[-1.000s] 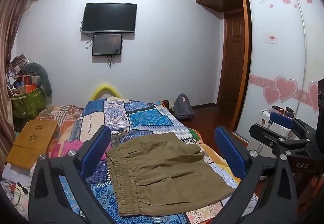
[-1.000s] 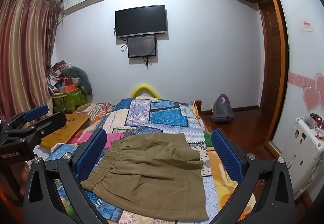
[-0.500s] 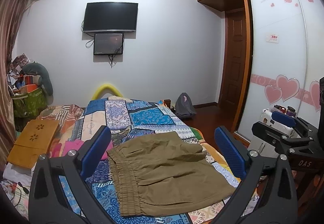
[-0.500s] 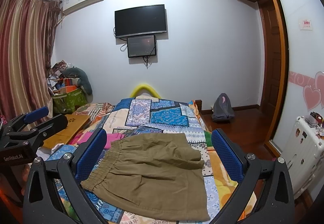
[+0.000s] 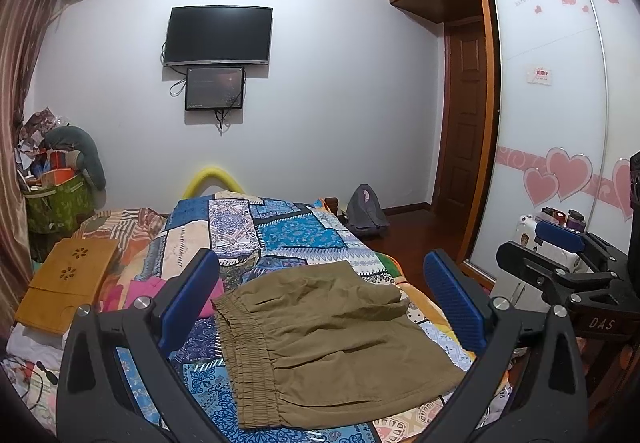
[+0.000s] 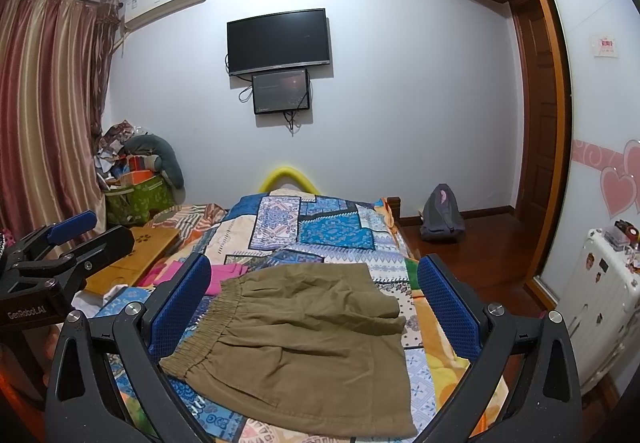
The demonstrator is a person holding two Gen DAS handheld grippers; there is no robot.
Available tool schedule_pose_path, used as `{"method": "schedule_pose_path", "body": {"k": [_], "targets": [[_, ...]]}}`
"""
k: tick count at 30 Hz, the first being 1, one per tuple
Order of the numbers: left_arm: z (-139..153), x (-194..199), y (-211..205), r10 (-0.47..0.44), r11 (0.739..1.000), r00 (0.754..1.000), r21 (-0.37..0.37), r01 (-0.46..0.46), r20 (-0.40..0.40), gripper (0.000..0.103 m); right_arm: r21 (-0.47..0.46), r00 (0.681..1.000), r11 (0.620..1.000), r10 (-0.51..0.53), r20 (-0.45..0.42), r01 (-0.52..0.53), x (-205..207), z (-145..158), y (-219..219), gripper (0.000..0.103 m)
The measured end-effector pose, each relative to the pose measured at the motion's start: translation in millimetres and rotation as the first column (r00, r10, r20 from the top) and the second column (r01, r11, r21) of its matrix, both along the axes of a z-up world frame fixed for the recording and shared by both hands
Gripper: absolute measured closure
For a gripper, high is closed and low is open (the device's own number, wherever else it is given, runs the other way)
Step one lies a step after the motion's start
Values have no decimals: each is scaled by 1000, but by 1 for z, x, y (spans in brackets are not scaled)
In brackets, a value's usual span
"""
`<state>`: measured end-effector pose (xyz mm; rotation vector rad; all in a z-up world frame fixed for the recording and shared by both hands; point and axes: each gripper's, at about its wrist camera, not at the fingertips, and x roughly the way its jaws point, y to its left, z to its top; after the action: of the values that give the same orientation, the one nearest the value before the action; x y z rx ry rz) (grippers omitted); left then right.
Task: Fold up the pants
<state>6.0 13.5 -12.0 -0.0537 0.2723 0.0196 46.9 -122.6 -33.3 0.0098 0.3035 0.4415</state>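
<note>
One pair of pants [image 5: 332, 343] — waistband left; legs right.

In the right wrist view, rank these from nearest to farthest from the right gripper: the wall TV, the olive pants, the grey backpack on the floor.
Seen from the right gripper:
1. Olive pants: directly ahead between the open fingers, flat on the patchwork quilt.
2. Grey backpack: to the right, on the floor near the bed's far end, against the wall.
3. Wall TV: farthest, high on the far wall.
</note>
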Motion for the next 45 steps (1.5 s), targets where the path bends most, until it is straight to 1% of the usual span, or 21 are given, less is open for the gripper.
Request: {"method": "schedule_pose_path", "body": {"k": [31,36,39,44,45], "targets": [[0,5,-3,8,1000,1000,6,-8,-9,0,-4,1000,1000,3,-4,-3,1,0,1,0],[-4,15,3,35,999,999,8,-34,-17,0,-12,1000,1000,-2,-16,2,10,-6,3,0],[-9,27,10,49,999,998,4,-49,-36,0,-29,1000,1000,-8,-29,7,22,-12,4,0],[-18,61,31,72,997,994,31,-70,-83,0,-81,999,996,-32,-43,29,57,-26,2,0],[-21,72,38,84,996,991,39,-81,-102,0,-91,998,995,-39,-49,34,66,-28,1,0]]}}
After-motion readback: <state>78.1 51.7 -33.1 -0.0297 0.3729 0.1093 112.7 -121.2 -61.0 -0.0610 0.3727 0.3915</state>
